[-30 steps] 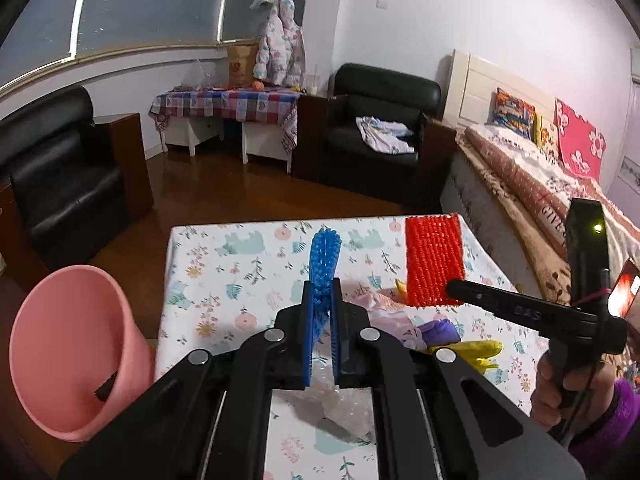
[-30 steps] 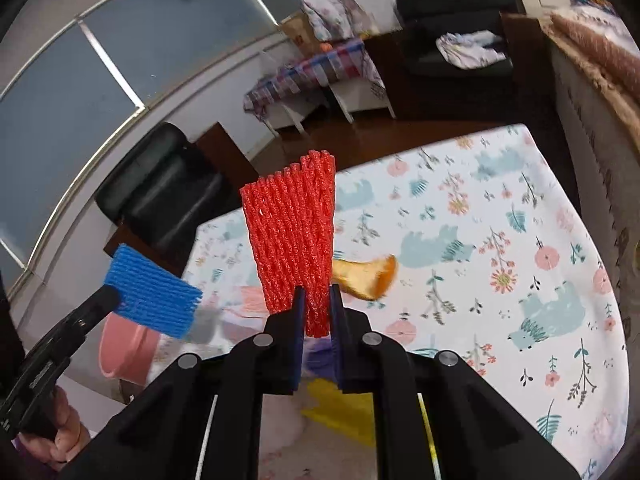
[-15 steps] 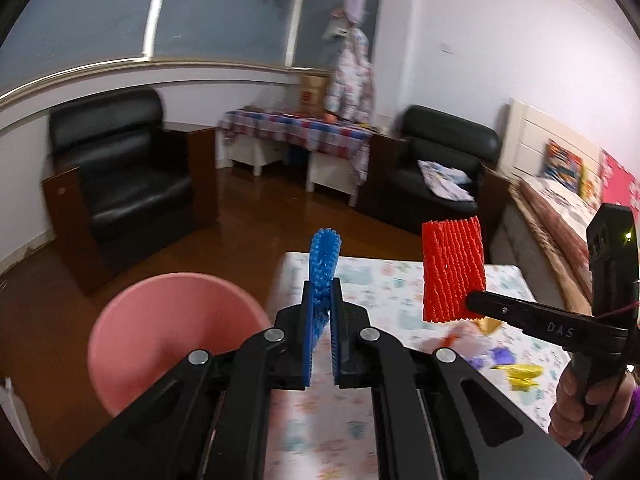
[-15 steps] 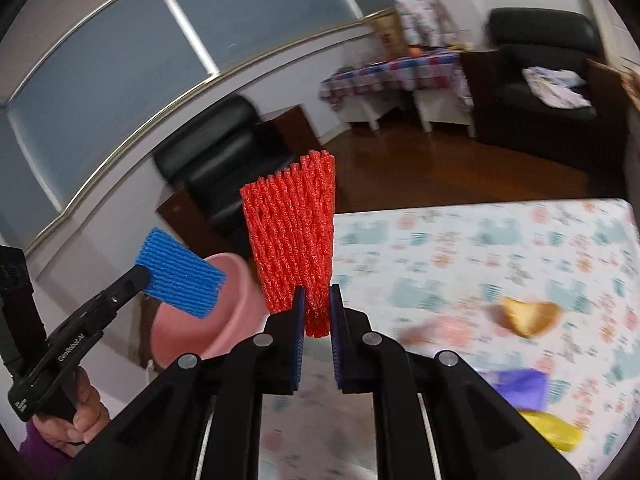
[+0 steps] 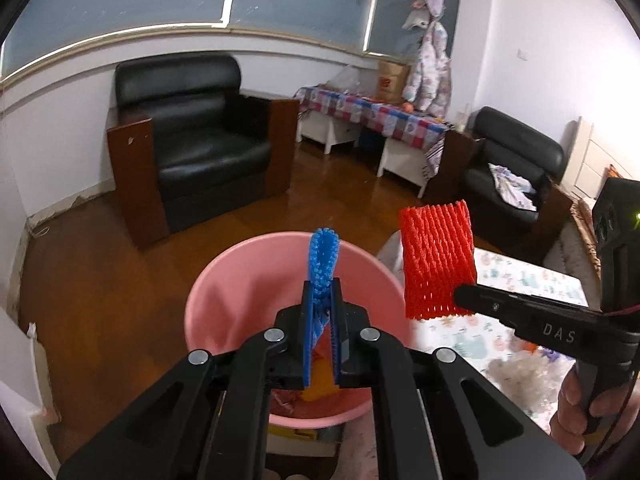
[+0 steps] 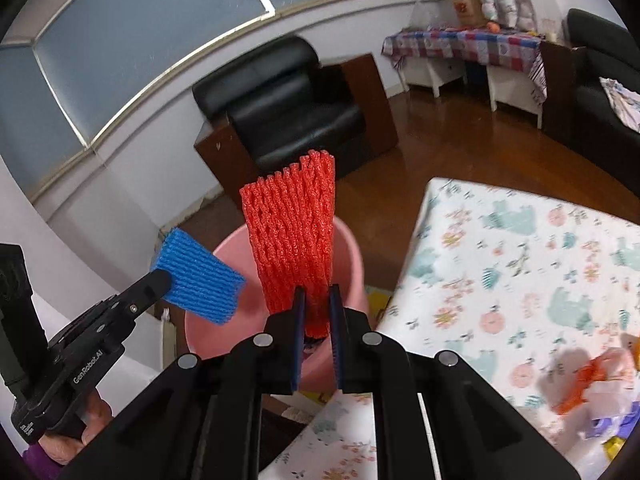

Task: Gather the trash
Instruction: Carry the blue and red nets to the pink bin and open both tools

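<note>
Wooden floor (image 5: 120, 280), round pink plastic bin (image 5: 248, 280); above it left gripper (image 5: 321, 312) clenches blue foam net (image 5: 323, 258), right gripper (image 6: 316, 316) clenches red foam net (image 6: 292, 236).

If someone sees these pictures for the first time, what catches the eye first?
Two bright foam nets: a blue net clamped in the left gripper, and a red net clamped in the right gripper. Both are held above a pink bin on the floor beside the table.
</note>
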{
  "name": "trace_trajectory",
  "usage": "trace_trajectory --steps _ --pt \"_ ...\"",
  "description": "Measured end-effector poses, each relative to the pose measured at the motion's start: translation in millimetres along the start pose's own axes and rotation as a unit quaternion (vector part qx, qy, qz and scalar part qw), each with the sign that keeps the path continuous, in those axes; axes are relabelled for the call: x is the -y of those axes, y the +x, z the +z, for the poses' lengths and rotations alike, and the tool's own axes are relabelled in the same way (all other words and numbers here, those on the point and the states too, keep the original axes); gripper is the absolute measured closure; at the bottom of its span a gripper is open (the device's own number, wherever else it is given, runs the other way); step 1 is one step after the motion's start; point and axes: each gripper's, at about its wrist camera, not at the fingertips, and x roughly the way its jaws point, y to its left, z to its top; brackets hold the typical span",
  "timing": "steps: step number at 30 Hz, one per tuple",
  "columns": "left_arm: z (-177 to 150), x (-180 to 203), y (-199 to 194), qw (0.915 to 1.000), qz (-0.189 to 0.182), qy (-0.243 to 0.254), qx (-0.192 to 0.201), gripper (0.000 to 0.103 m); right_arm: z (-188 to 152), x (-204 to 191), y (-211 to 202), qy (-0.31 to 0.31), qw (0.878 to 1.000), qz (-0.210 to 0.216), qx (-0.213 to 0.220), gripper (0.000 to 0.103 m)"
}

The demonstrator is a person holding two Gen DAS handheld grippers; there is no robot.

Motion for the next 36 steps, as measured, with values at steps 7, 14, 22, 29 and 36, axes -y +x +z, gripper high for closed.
trace_trajectory --steps 7,14,22,29,36 --pt "-6.4 -7.3 14.4 0.9997 0.019 -0.007 -0.011 0.096 -4.3 -11.1 29.2 -0.017 0.999 -0.015 -0.029 0.092" --pt "-7.0 -14.5 24.6 0.9992 0.03 -0.015 -0.022 0.096 -8.9 -19.4 44.3 -0.03 0.998 -0.02 -0.043 0.092" --pt "-4.3 -24.9 36.7 0.9981 0.02 -0.038 -0.043 0.09 -7.5 -25.0 53.1 -0.041 0.998 -0.024 -0.048 0.089" --pt "-4.1 -24.3 36.6 0.9981 0.02 -0.043 -0.039 0.069 -8.8 -24.3 49.9 -0.041 0.998 -0.015 -0.043 0.063" --pt "-4.3 -18.9 28.3 0.9988 0.001 -0.039 -0.028 0.046 -10.9 -23.0 30.5 -0.043 0.999 -0.008 -0.02 0.055"
